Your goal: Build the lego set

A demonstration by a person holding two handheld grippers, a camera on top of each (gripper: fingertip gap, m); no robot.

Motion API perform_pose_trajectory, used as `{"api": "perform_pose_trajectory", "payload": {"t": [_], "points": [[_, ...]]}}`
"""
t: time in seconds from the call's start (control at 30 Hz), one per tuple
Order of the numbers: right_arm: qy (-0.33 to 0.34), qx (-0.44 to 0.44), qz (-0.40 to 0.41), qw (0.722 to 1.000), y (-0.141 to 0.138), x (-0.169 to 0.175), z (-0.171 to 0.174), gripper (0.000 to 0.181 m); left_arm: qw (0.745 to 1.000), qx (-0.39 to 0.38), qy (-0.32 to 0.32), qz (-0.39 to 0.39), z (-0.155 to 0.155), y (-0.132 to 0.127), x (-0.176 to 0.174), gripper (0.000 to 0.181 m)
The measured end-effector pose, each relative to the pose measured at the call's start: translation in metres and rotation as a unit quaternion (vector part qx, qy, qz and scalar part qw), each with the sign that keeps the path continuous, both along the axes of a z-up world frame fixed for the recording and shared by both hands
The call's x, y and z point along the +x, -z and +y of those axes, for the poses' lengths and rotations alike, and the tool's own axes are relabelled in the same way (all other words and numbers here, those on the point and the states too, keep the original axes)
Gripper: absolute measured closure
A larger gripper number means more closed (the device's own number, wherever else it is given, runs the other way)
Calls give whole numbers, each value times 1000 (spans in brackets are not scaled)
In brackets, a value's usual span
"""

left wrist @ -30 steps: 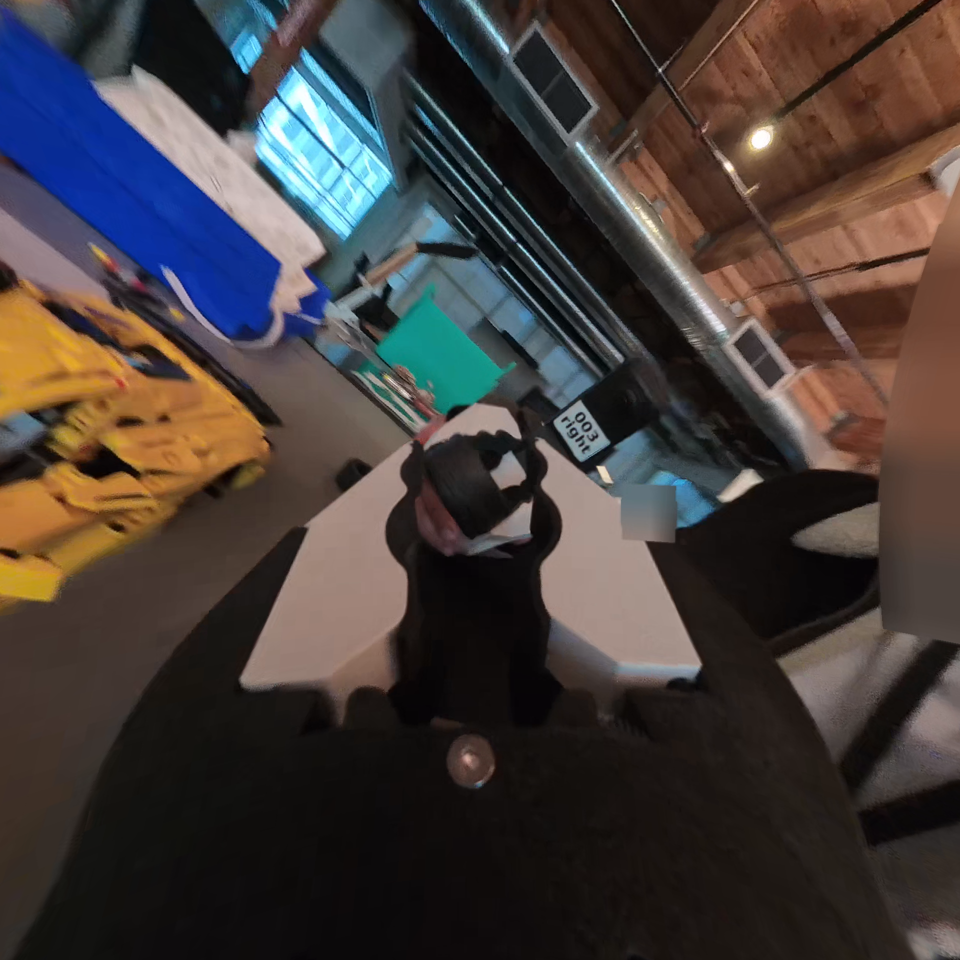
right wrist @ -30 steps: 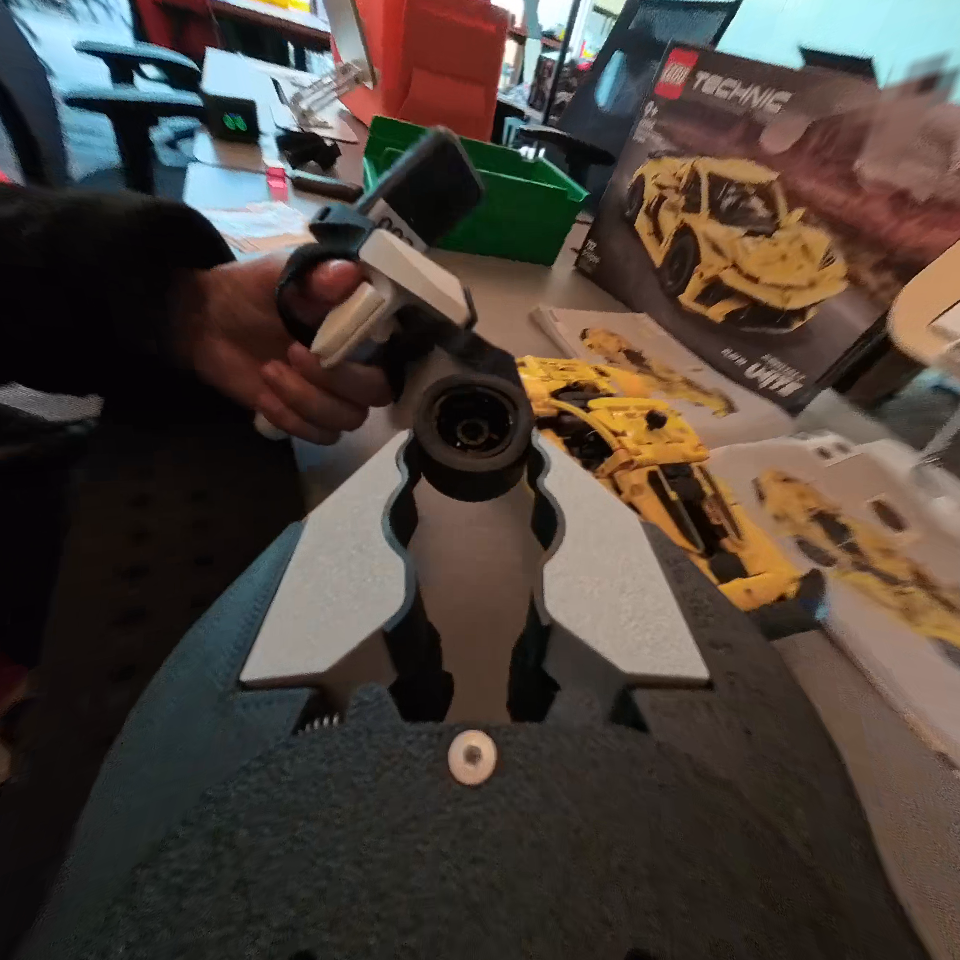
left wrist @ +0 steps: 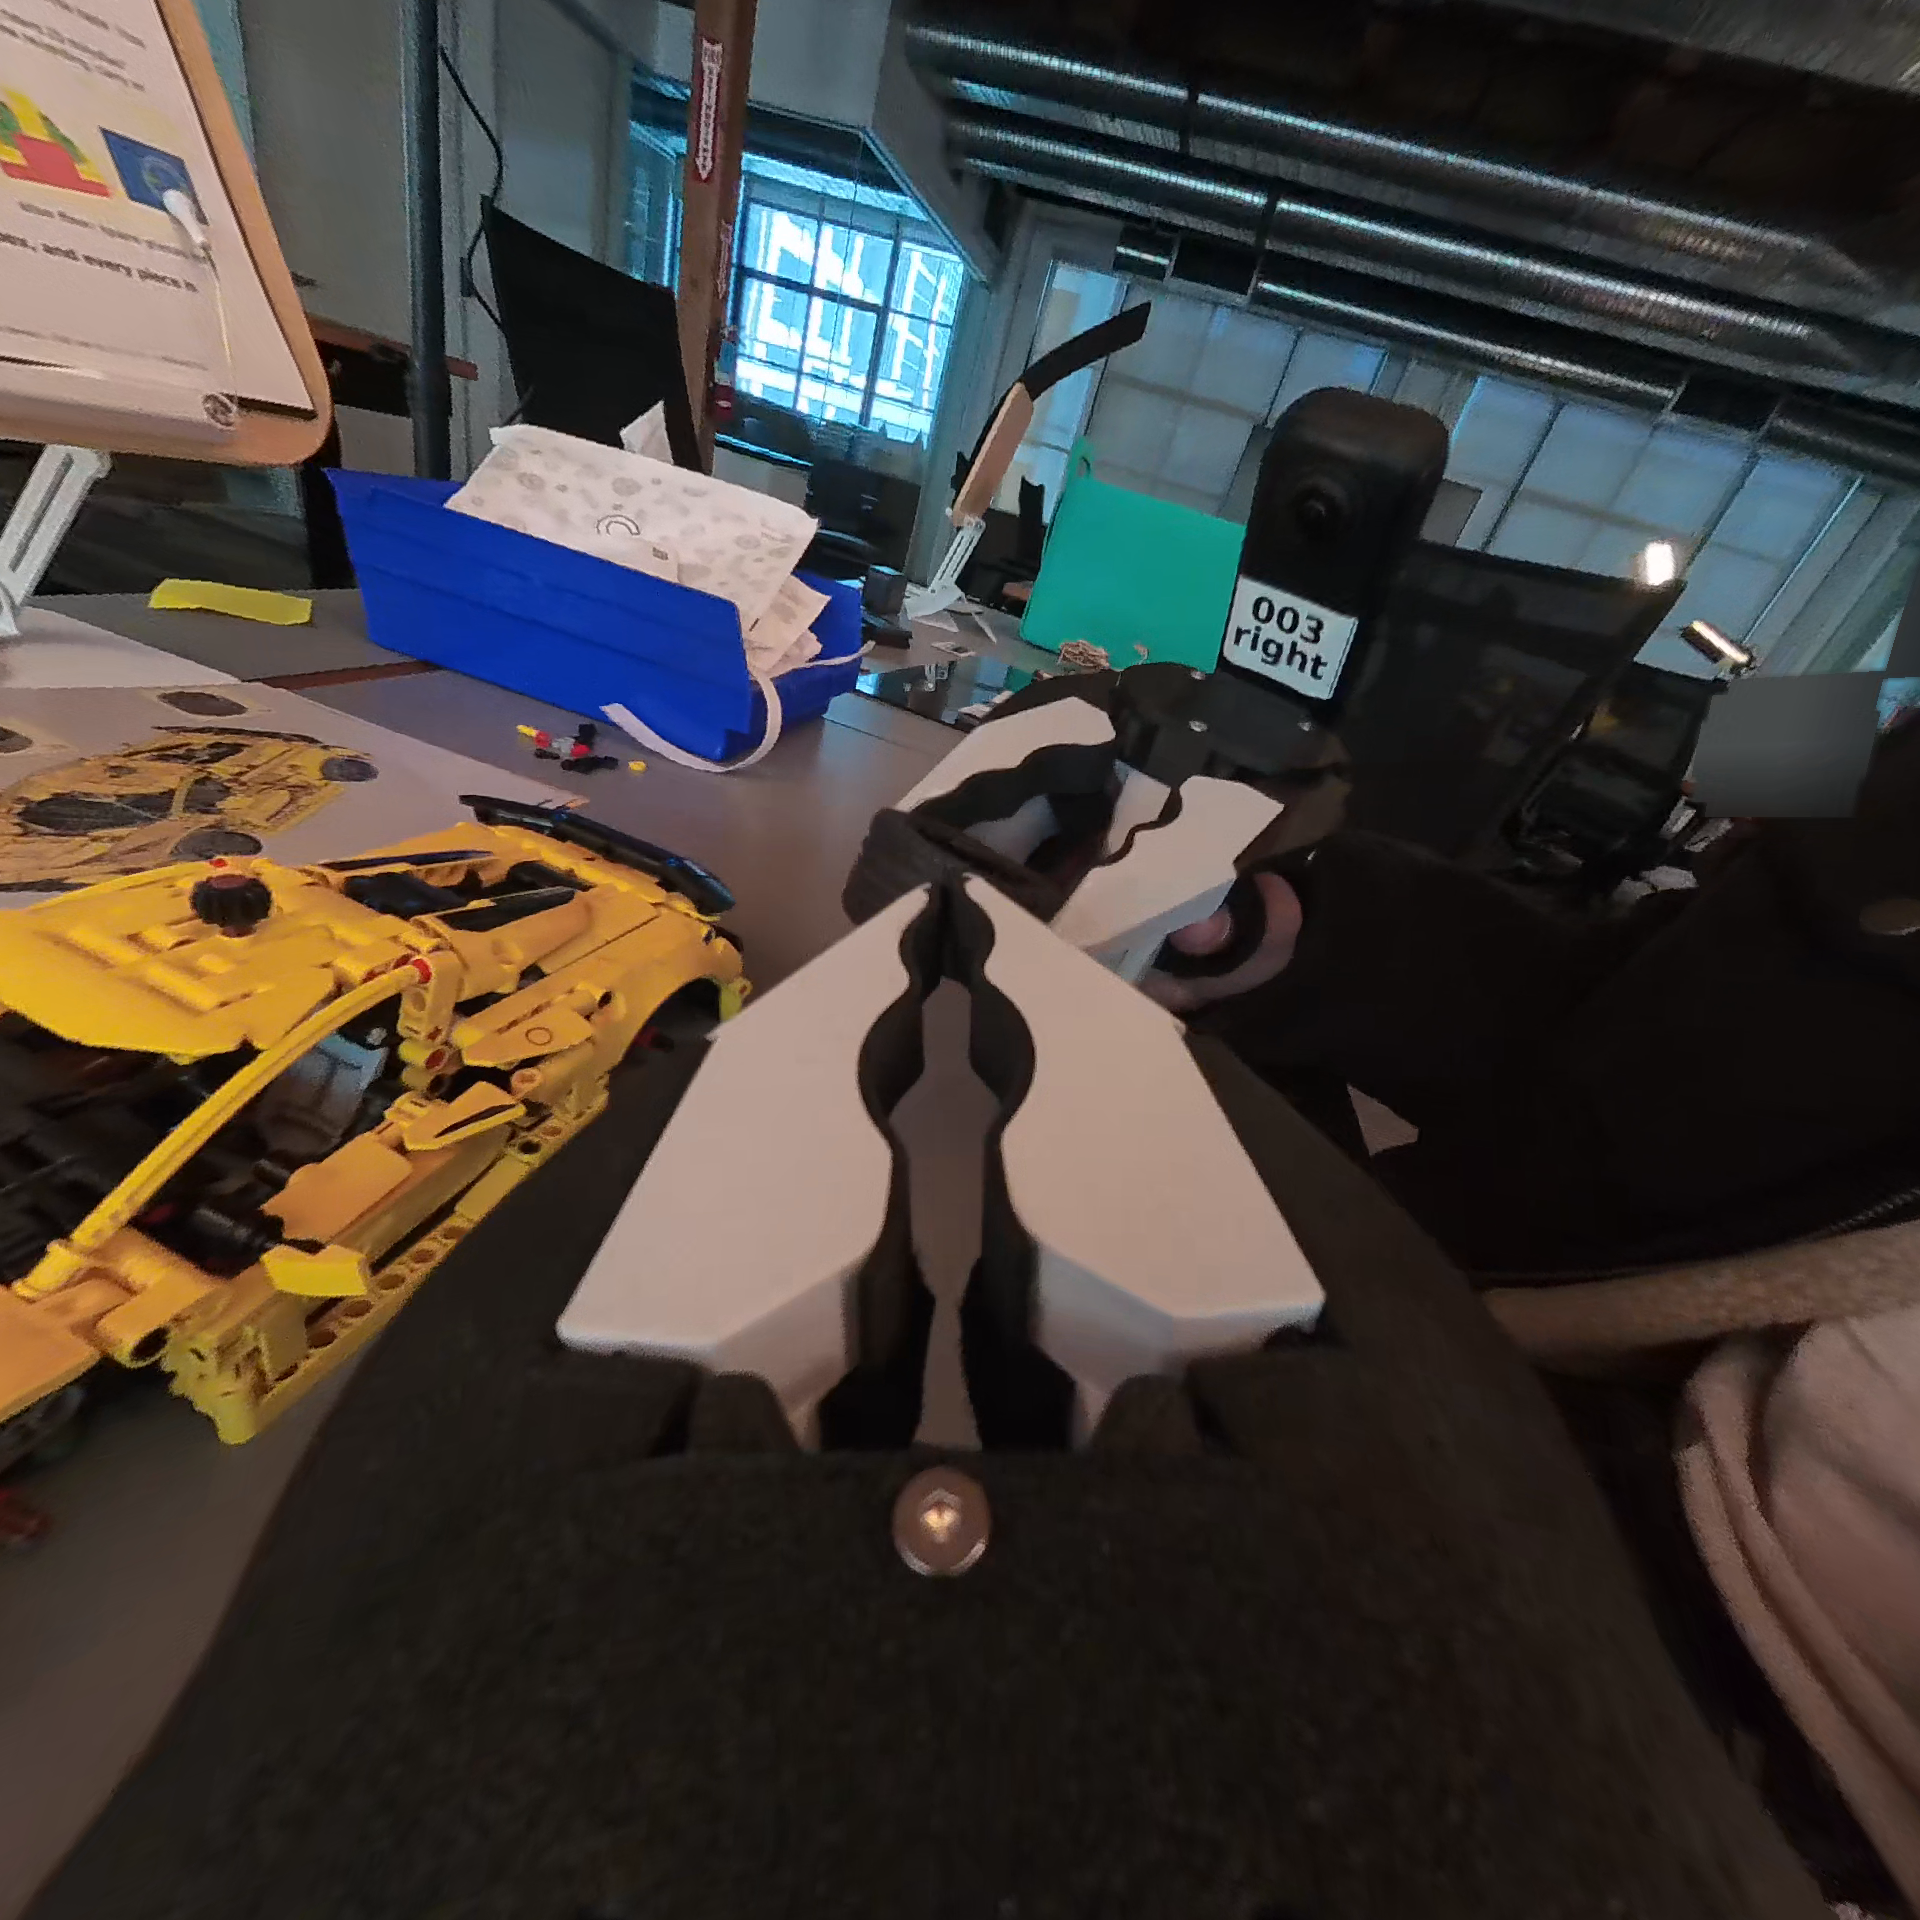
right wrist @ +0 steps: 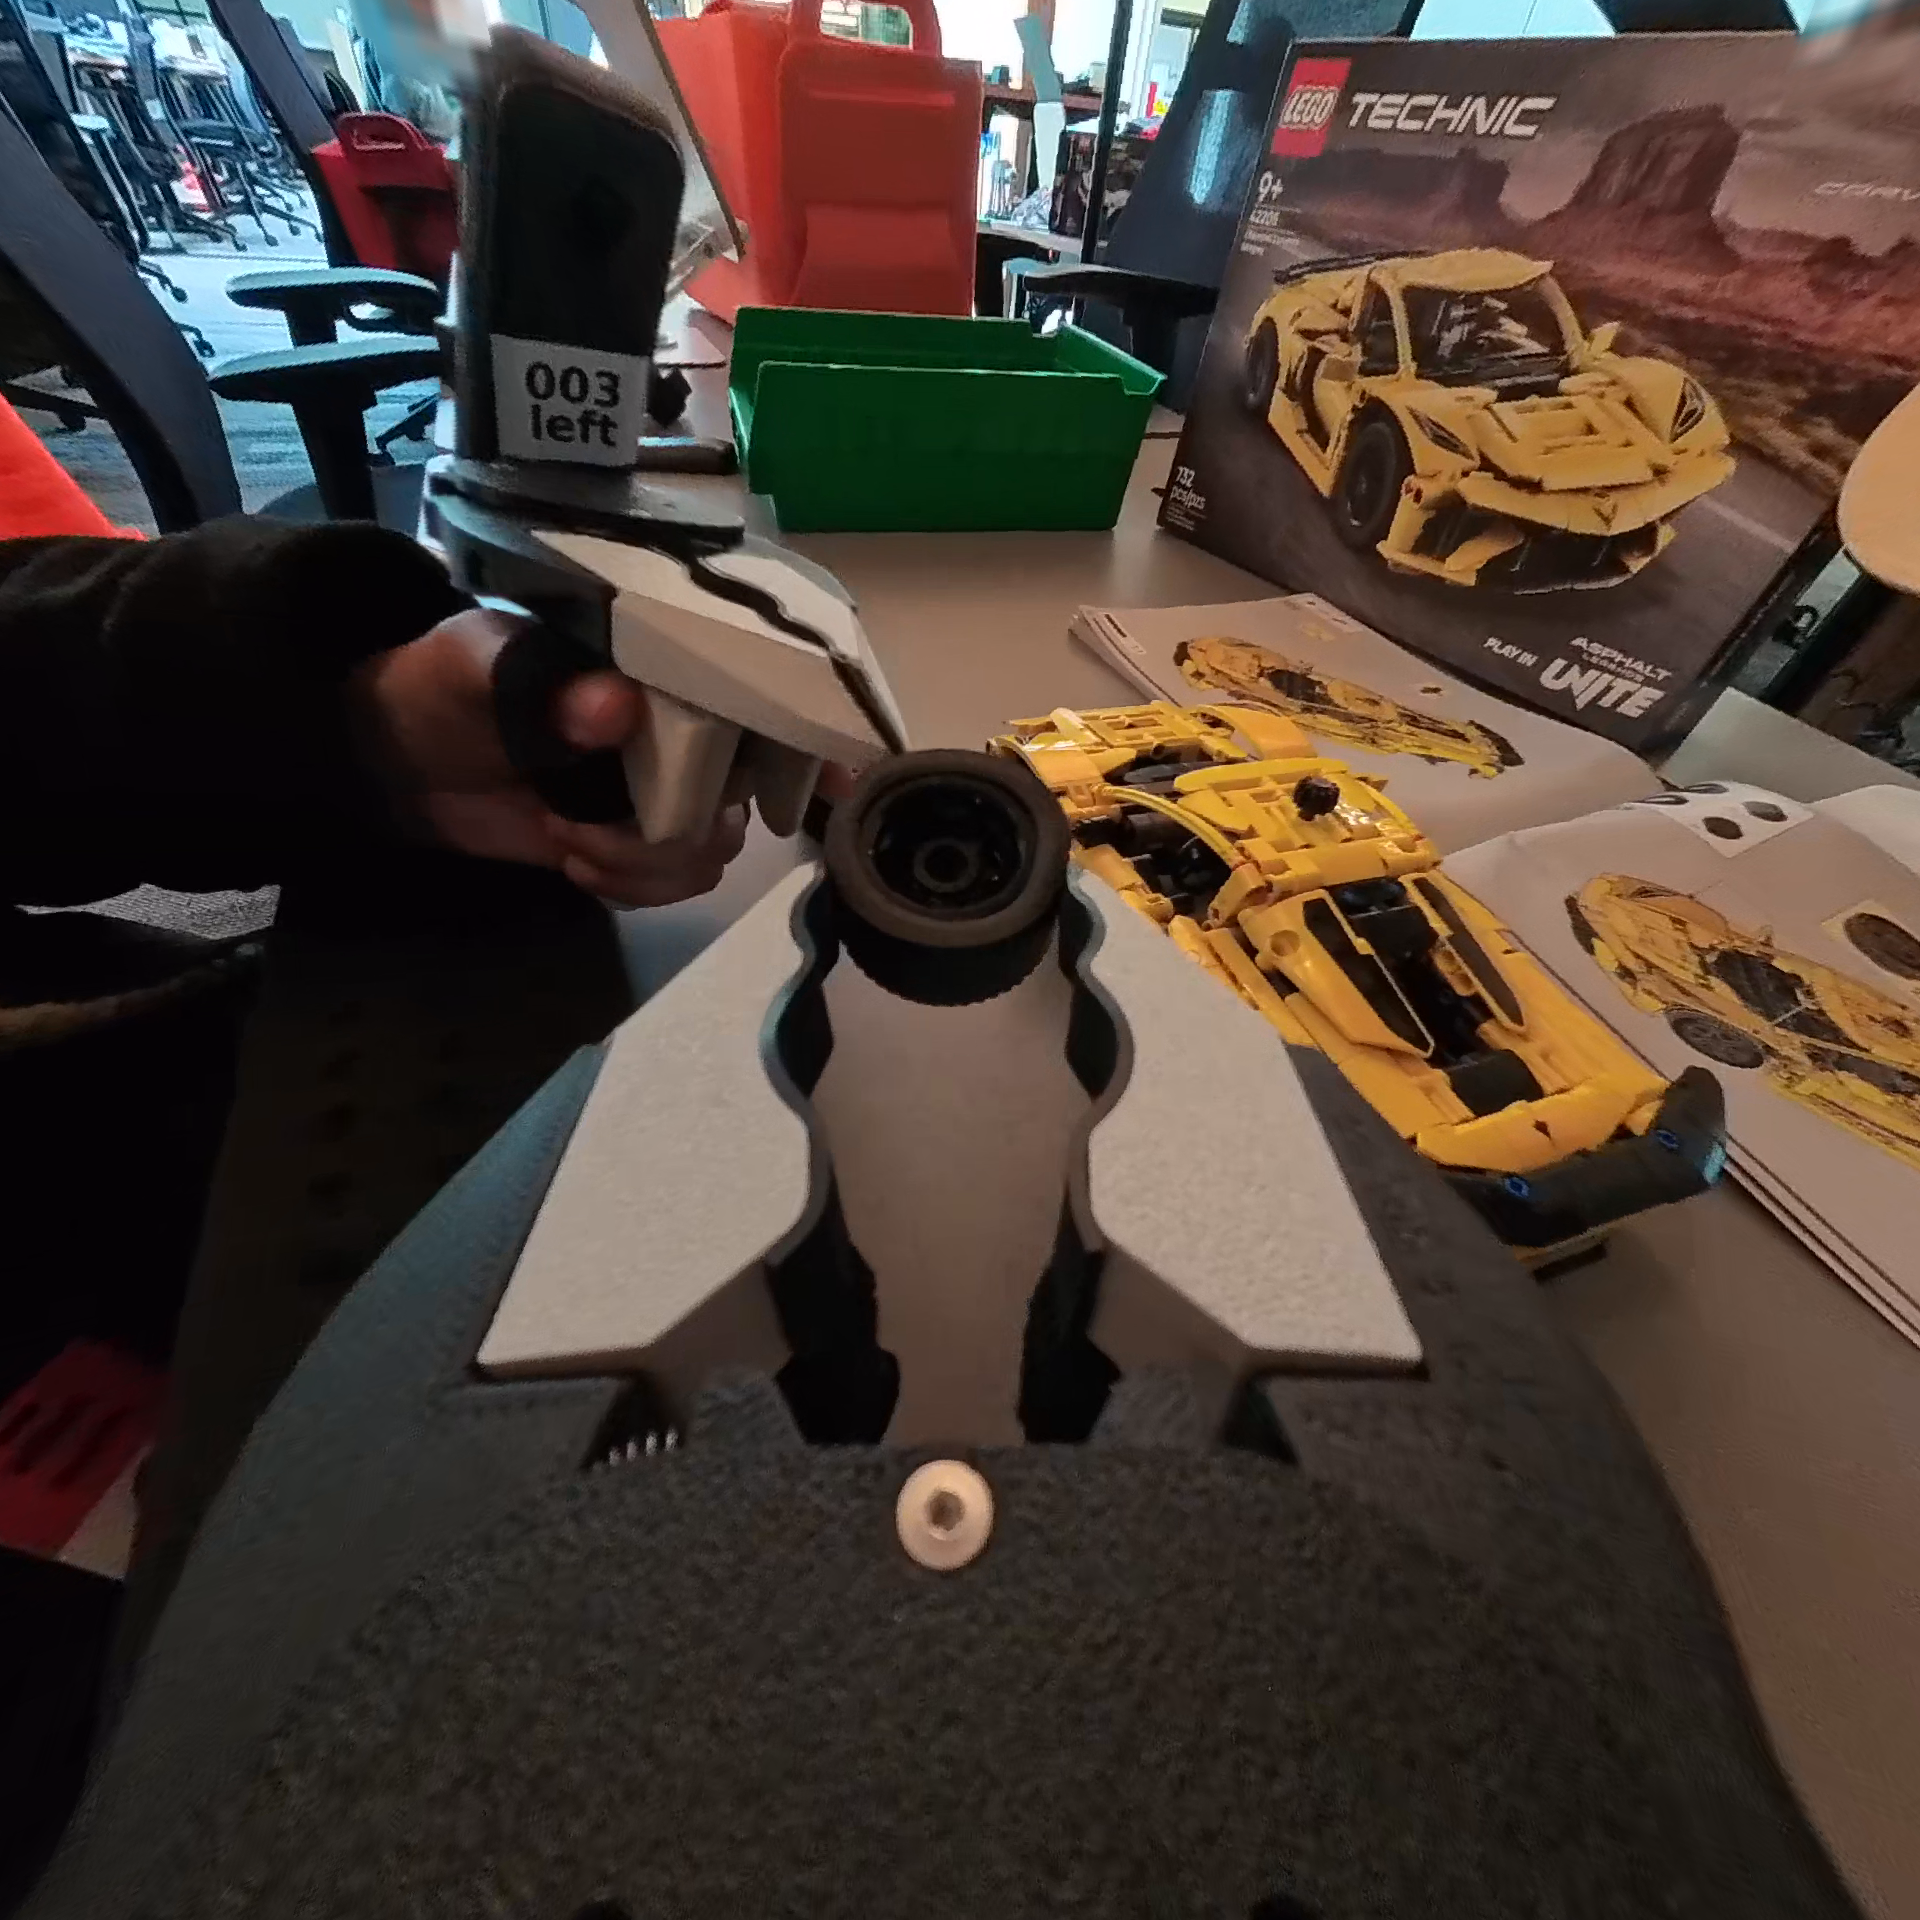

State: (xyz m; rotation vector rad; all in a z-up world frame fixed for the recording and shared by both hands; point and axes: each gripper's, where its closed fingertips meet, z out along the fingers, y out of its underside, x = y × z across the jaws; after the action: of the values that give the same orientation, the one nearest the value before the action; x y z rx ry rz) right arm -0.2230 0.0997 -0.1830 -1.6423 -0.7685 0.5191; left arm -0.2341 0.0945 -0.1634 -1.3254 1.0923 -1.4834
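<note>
My right gripper (right wrist: 948, 920) is shut on a black Lego wheel (right wrist: 948, 857) and holds it above the table, hub toward the camera. The wheel also shows in the left wrist view (left wrist: 883, 862), between the right gripper's (left wrist: 935, 842) tips. My left gripper (left wrist: 945, 899) is shut with nothing visible between its jaws. Its tips (right wrist: 888, 740) sit at the wheel's upper left edge, touching or nearly so. The yellow Lego car (right wrist: 1299, 935) lies on the table right of the wheel, without wheels on the side in view. In the left wrist view the car (left wrist: 312, 1039) is at the left.
The set's box (right wrist: 1558, 343) stands at the back right, with open instruction booklets (right wrist: 1818, 935) beside the car. A green bin (right wrist: 935, 436) is behind. A blue bin (left wrist: 561, 623) with paper bags, small loose pieces (left wrist: 571, 743) and a stand-mounted board (left wrist: 135, 208) are at the far left. Only a small space, under 4 cm, lies between the two pairs of fingers.
The left gripper has swung down from pointing at the ceiling to level. Its shut tips now meet the wheel's edge. The right gripper still holds the wheel, barely moved.
</note>
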Motion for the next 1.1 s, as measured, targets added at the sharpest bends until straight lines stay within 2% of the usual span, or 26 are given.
{"api": "perform_pose_trajectory", "payload": {"t": [0.23, 0.37, 0.43, 0.47, 0.53, 0.6, 0.8, 0.93, 1.0, 1.1], "points": [[12, -20, -14, 1000, 7, 0, 2, 139, 999, 23, -13, 30, -3, 9, 6, 181], [19, -16, -22, 999, 9, 2, 5, 139, 999, 15, -13, 32, 0, 10, 5, 181], [18, -16, -35, 999, 13, 2, 6, 139, 999, -18, -15, 26, 8, 9, 2, 179], [17, -30, -55, 998, 23, 3, 6, 138, 999, -39, -24, 18, 15, 7, -1, 173], [-3, -90, -109, 990, 52, 1, 2, 138, 995, -72, -65, 10, 35, 7, -11, 171], [-23, -132, -134, 982, 70, -3, -3, 137, 993, -90, -79, 9, 43, 8, -19, 171], [-46, -218, -193, 956, 109, -1, -11, 133, 988, -30, -107, 105, 46, 34, -29, 171], [-34, -189, -200, 961, 103, 4, -10, 116, 988, -27, -109, 102, 48, 33, -36, 171], [-33, -171, -185, 967, 95, 2, -10, 115, 989, -39, -108, 88, 49, 30, -38, 171], [-38, -161, -174, 971, 90, -8, -8, 124, 990, -53, -92, 89, 47, 32, -36, 171]]}}
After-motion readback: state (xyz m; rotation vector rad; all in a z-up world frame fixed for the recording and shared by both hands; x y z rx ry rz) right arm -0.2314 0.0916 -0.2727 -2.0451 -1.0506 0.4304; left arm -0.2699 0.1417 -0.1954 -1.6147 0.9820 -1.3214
